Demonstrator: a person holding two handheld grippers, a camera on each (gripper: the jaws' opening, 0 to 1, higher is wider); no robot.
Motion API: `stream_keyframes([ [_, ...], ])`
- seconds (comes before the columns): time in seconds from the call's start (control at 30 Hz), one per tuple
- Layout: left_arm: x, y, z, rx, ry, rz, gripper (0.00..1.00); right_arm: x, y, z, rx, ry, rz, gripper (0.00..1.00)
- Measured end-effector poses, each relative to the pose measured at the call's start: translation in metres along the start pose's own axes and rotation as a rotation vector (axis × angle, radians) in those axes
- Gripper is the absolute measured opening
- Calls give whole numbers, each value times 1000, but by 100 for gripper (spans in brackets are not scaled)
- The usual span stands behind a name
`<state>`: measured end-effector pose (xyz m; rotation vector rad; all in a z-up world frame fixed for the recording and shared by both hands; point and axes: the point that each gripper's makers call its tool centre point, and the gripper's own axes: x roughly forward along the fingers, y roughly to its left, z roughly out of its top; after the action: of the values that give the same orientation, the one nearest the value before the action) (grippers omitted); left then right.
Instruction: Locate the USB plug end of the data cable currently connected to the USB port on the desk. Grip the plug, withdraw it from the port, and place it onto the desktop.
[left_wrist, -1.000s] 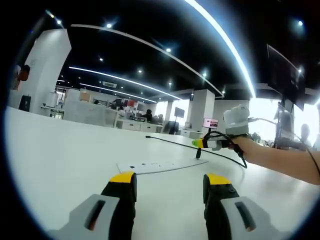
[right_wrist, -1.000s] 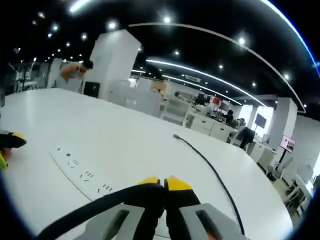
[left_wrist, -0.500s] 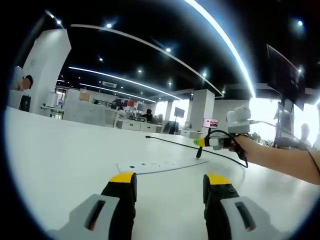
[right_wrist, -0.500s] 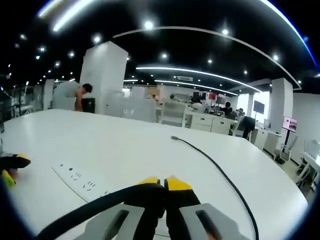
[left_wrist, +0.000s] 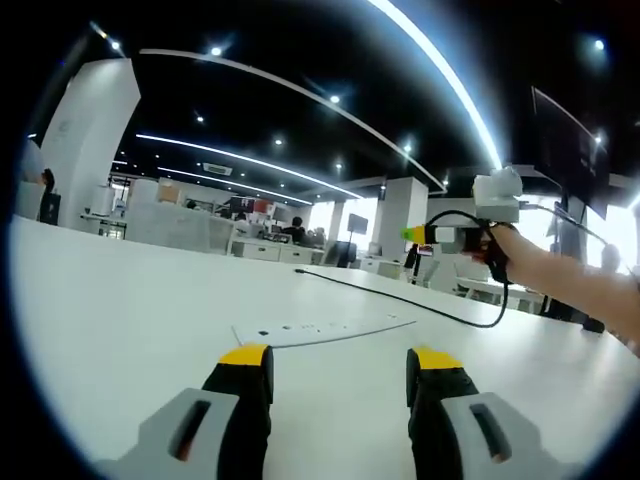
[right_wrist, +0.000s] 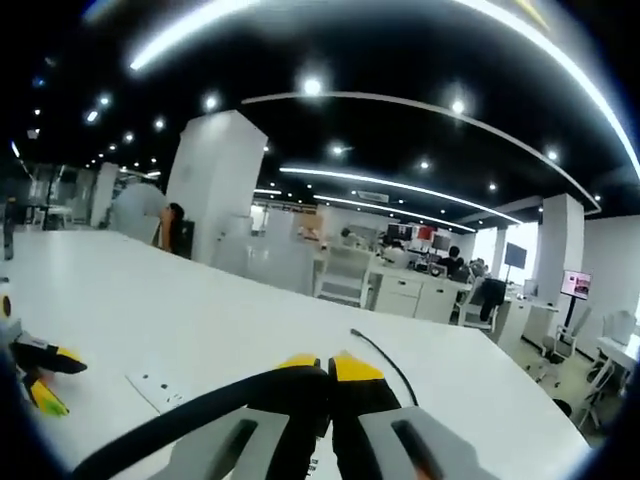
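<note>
A flat white port panel (left_wrist: 320, 328) is set into the white desk (left_wrist: 120, 300). My right gripper (left_wrist: 418, 236), held by a hand (left_wrist: 520, 255), hovers well above the desk, right of the panel. It is shut on the dark USB plug (left_wrist: 410, 258), which hangs under its tips. The black data cable (left_wrist: 400, 297) sags from it and trails across the desk. In the right gripper view the jaws (right_wrist: 328, 368) are pressed together, and the cable (right_wrist: 190, 415) runs off to the lower left. My left gripper (left_wrist: 340, 360) is open, low over the desk in front of the panel.
The cable's far end (right_wrist: 353, 333) lies loose on the desk. The left gripper's tips (right_wrist: 45, 358) show at the left edge, beside the port panel (right_wrist: 160, 385). Beyond the desk are office desks, white pillars (right_wrist: 215, 190) and a person (right_wrist: 145, 210).
My right gripper has risen from the port panel with the plug, lifting the cable off the desk. Its view has tilted upward. The left gripper has stayed still.
</note>
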<state>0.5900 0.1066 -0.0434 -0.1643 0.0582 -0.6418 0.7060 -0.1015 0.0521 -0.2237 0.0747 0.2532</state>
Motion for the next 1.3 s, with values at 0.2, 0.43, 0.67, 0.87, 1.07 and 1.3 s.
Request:
stream_keyframes([
  [0.2,0,0,0,-6,-3,-2,53,-27,-1,-13,-40,13,-2,5],
  [0.43,-2,-4,0,-6,-4,-11,53,-66,-2,-19,-112,3,1,5],
  [0.67,-1,-5,2,-1,-9,-24,50,-103,4,-30,-109,-22,23,5],
  [0.87,-2,-6,4,-3,-11,-30,49,-131,7,-43,-139,-36,11,5],
  [1.07,-9,-9,4,-10,0,-24,49,-148,8,-53,-124,-53,0,5],
  [1.3,-28,-12,7,-17,-17,-27,50,-148,-8,-52,-95,-80,-21,5],
])
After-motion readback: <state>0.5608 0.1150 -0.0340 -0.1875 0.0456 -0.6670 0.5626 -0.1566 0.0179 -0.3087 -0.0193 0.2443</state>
